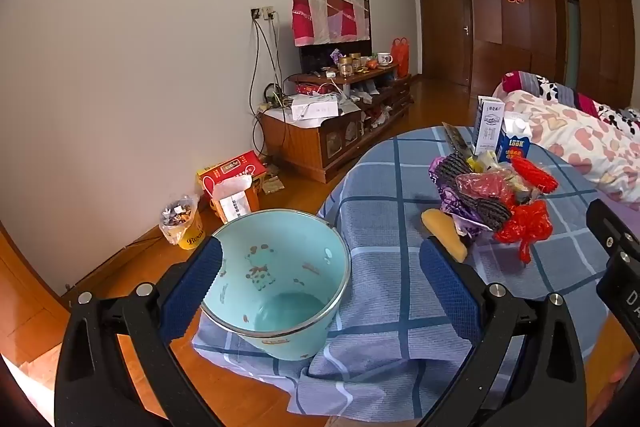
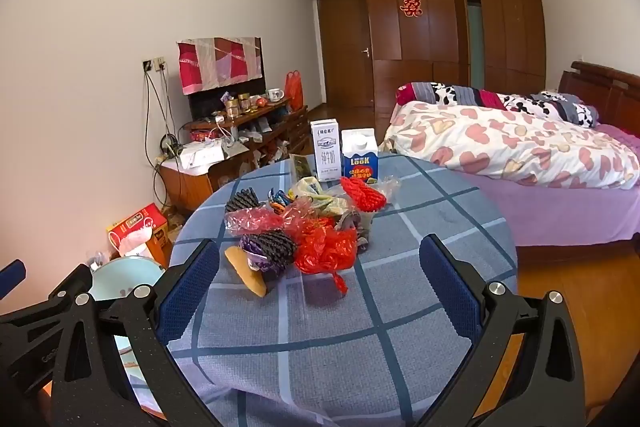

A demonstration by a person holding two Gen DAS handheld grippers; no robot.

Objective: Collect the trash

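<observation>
A pile of trash [image 2: 304,223] lies on the round table with a blue checked cloth [image 2: 360,307]: red plastic net [image 2: 326,251], dark foam netting, purple wrapper, an orange-yellow piece [image 2: 250,275]. The pile also shows in the left wrist view [image 1: 492,199]. Two milk cartons [image 2: 344,155] stand behind it. A light blue bucket [image 1: 276,283] stands below the table's left edge, empty. My left gripper [image 1: 320,291] is open over the bucket's rim. My right gripper [image 2: 320,291] is open and empty, short of the pile.
A bed [image 2: 520,155] with a heart-print quilt stands on the right. A cluttered wooden TV cabinet [image 1: 332,123] stands along the left wall. A red box [image 1: 232,183] and a small bin with a bag [image 1: 182,223] sit on the wooden floor.
</observation>
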